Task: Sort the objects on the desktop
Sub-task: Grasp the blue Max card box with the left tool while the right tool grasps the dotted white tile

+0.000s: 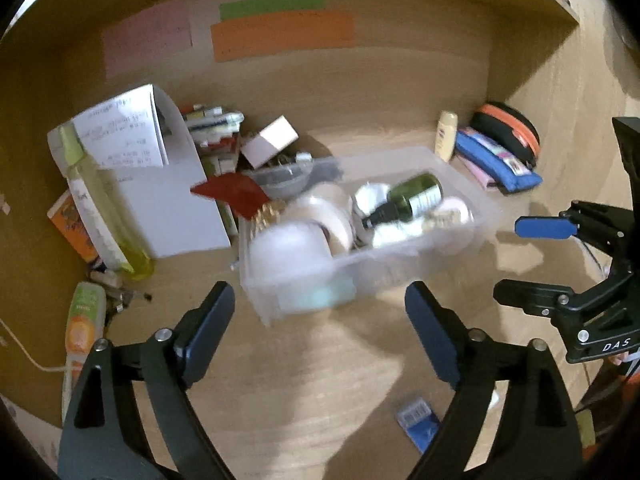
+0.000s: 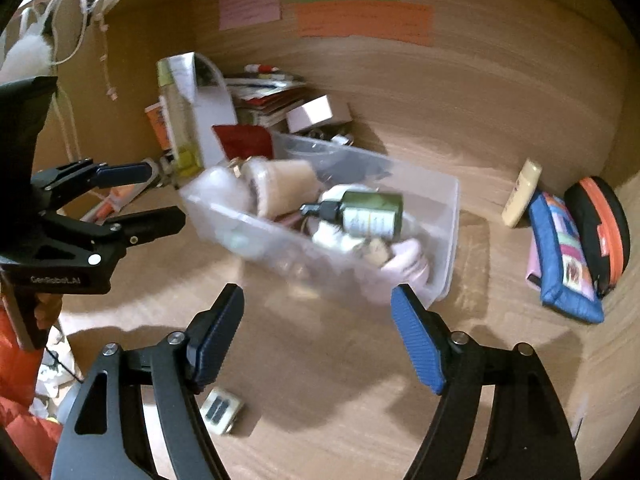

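Two grippers stand spread over the wooden desk [image 1: 320, 380], and neither pinches anything. Far to the left of the left gripper [image 1: 320, 316] lie an orange-labelled tube [image 1: 84, 320] and a tall yellow-green bottle [image 1: 100, 208] leaning on a white paper bag [image 1: 168, 200]; both sit outside any container. Straight ahead of its open jaws, just beyond the fingertips, sits the clear plastic bin [image 1: 472, 184], already loaded with a green dropper bottle [image 1: 412, 198], tape rolls [image 1: 332, 216] and pale jars. Below its right finger, nearer the camera, a small blue packet [image 1: 418, 420] lies loose on the desk. The right gripper [image 2: 318, 308] faces the same bin's near corner, with nothing between its blue pads. Below its left finger rests a small pale object with dark slots [image 2: 220, 408]. Well to its right, against the back wall, are a cream lotion bottle [image 2: 522, 192], a blue pencil pouch [image 2: 560, 256] and a black-and-orange zip case [image 2: 600, 224].

By the look of it, the bin has just been let go and a fresh pick is due. The next move likely calls for one gripper to drop toward a loose item, such as the blue packet, straddle it and close.
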A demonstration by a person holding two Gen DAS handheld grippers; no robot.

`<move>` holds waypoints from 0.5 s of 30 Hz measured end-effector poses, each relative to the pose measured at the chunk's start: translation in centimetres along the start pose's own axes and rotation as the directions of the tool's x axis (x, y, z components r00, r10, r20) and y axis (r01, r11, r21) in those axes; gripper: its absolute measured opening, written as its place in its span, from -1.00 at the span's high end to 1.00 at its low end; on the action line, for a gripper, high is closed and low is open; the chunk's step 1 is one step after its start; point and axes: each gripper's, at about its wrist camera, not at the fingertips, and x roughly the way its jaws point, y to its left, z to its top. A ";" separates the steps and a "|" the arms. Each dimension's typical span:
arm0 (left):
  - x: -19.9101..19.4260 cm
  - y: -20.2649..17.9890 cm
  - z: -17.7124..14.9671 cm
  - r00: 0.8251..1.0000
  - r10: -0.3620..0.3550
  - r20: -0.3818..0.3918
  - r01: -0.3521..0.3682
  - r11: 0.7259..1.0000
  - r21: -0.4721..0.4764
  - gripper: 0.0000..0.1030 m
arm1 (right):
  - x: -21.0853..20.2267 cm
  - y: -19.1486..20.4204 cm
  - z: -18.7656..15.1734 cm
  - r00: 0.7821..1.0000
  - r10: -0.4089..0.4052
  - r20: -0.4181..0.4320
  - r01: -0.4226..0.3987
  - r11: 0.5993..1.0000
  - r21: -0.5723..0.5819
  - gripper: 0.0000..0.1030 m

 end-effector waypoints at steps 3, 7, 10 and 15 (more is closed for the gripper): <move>0.0 -0.7 -1.4 0.999 -0.012 -0.040 0.013 1.000 0.022 -0.71 | -0.4 0.6 -1.3 1.000 -0.005 -0.008 0.005 1.000 -0.013 -0.42; -0.1 -1.6 -3.4 0.996 -0.029 -0.081 0.033 0.999 0.043 -0.71 | -0.7 1.3 -2.9 1.000 0.001 -0.025 -0.001 1.000 -0.008 -0.42; 0.0 -2.0 -5.0 0.992 -0.046 -0.115 0.052 0.998 0.045 -0.71 | -0.6 1.5 -4.1 0.999 0.019 -0.046 -0.019 1.000 0.006 -0.42; -0.1 -2.3 -7.3 0.981 -0.098 -0.168 0.106 0.994 0.039 -0.71 | -0.1 2.6 -5.8 0.995 0.064 -0.083 -0.065 0.998 -0.008 -0.42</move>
